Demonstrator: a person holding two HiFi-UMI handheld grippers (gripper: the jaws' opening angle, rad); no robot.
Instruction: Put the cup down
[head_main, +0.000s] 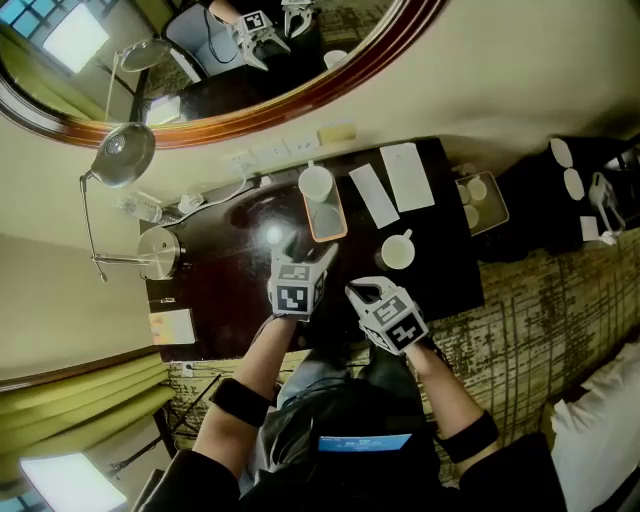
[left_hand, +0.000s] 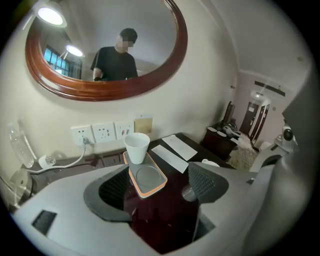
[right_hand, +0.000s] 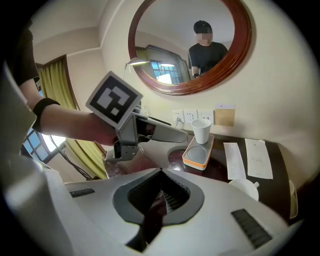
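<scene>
Head view first: the white paper cup is standing upright on the far end of a shallow orange-rimmed grey tray, which sits on the dark glossy wooden desk under a big oval wood-framed mirror. The left gripper is just short of the tray's near end and isn't touching the cup. The right gripper sits beside it. A white ceramic mug with a handle is just ahead of that one, and two white paper slips lie next to the tray.

Left gripper view: claw is spread wide with only bare desk between the pads. The tray's near end shows just beyond them, and the cup is at the far end, near the white wall sockets.

Right gripper view: claw is pinched fully closed with nothing in it. The cup and tray are well ahead, and the mug is off to the right.
</scene>
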